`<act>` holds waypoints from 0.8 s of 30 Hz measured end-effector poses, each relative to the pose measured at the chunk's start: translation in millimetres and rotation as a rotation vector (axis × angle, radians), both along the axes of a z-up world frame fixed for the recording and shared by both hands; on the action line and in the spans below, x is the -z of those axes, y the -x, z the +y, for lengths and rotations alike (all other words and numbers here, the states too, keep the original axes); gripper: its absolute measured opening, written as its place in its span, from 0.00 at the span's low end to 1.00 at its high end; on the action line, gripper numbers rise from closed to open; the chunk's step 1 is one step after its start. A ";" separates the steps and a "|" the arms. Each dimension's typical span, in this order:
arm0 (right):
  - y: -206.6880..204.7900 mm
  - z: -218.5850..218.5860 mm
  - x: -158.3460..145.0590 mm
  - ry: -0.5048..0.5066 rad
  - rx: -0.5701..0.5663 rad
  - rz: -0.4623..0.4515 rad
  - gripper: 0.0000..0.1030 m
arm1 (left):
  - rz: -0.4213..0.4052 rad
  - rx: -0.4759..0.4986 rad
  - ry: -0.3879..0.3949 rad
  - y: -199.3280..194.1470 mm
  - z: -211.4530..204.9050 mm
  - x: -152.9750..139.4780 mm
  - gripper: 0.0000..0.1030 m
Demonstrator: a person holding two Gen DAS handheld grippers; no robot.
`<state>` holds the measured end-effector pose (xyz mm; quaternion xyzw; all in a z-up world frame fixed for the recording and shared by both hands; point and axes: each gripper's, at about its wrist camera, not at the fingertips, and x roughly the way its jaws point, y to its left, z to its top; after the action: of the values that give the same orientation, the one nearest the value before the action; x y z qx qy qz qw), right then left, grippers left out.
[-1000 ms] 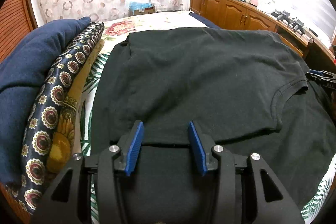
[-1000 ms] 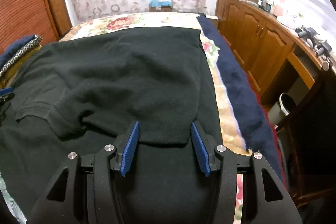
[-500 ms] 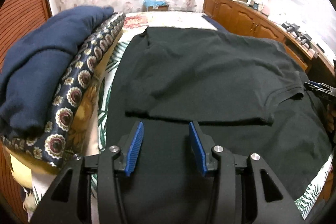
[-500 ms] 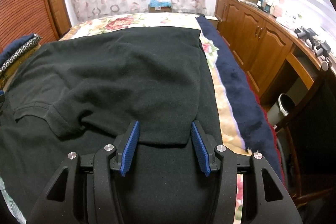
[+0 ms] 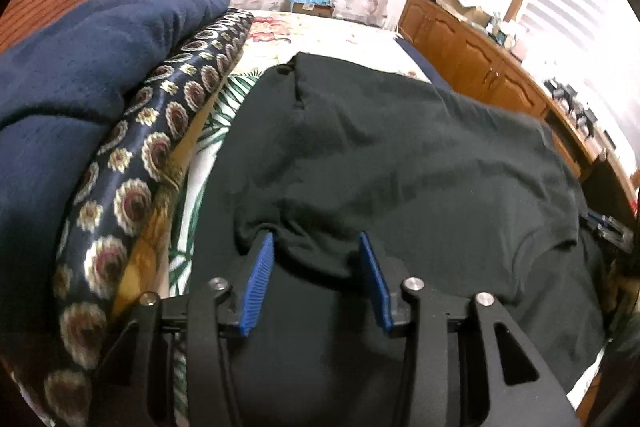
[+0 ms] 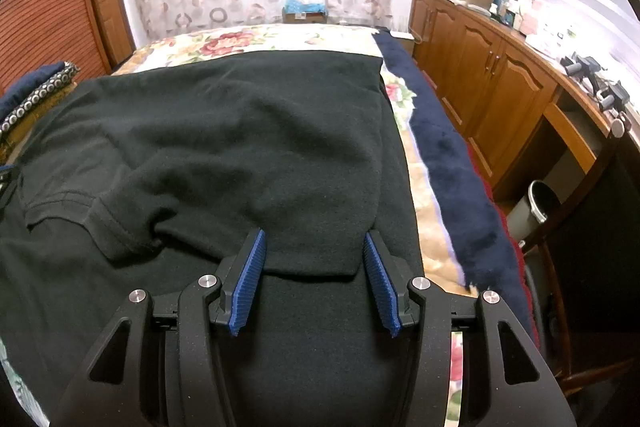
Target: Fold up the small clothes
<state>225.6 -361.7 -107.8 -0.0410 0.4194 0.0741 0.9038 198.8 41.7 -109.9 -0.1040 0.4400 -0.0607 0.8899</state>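
Floral bed (image 6: 280,39) under black shirt (image 6: 240,147) | wooden cabinets (image 6: 488,67) alongside | left tool (image 5: 316,251) closing around bunched hem, pointing downward | right tool (image 6: 312,247) apart astride fold.

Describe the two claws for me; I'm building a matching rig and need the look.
Both look alike: the left claw and right claw have matte black angular frames with triangular cut-outs, silver round pivot screws, and two blue ribbed finger pads. No cables or markings visible.

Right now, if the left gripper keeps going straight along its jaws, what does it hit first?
The folded-over edge of the black T-shirt: the left gripper has it bunched between its jaws, which have just been closing. Whether the pads already pinch is unclear.
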 end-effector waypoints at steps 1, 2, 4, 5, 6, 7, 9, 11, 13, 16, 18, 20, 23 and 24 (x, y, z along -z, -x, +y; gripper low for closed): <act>0.0 -0.2 0.0 0.001 0.000 0.000 0.50 | 0.000 -0.005 0.004 -1.2 1.5 0.1 0.33; -0.1 -1.0 0.1 0.001 0.000 0.000 0.50 | -0.005 -0.002 0.010 -1.6 2.1 0.1 0.27; 0.1 -0.1 0.1 0.000 0.000 0.000 0.50 | -0.019 0.003 0.009 -1.7 3.2 1.6 0.15; 0.1 0.1 0.1 0.000 0.000 0.000 0.50 | -0.026 0.003 0.013 -1.6 3.9 1.5 0.07; 0.2 0.2 0.0 0.000 0.000 0.000 0.50 | -0.039 0.006 0.015 0.4 4.3 0.9 0.06; 0.1 -0.1 0.1 0.000 0.000 0.000 0.50 | -0.052 0.008 0.015 2.2 4.3 -0.8 0.05; 0.3 0.4 0.1 0.001 0.000 -0.001 0.49 | -0.091 0.008 0.021 7.4 4.9 -8.1 0.05; 0.0 0.4 -0.7 0.001 -0.012 -0.002 0.34 | -0.122 0.008 0.013 11.4 3.9 -15.9 0.05; -1.3 9.6 -3.5 0.017 -0.064 -0.001 0.14 | -0.146 0.007 0.016 14.0 4.1 -22.3 0.04; -8.5 9.4 -4.7 0.032 -0.068 -0.010 0.05 | -0.192 0.018 0.007 19.9 2.7 -34.2 0.04; -10.3 4.0 -6.8 -0.004 -0.064 -0.018 0.04 | -0.220 0.029 -0.001 25.7 -0.1 -46.5 0.04; -4.7 -3.7 -15.8 -0.045 -0.058 -0.059 0.04 | -0.238 0.044 0.017 30.6 3.3 -55.6 0.04; 4.8 -15.8 -31.5 -0.081 -0.045 -0.101 0.04 | -0.268 0.061 0.012 40.5 6.3 -69.0 0.04; 7.8 -17.1 -34.3 -0.073 -0.045 -0.104 0.04 | -0.278 0.064 0.011 43.9 7.6 -72.6 0.04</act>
<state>217.8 -378.8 -73.6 -0.0213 0.3681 0.1074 0.9233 154.9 49.2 -37.3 -0.0852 0.3153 -0.1052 0.9393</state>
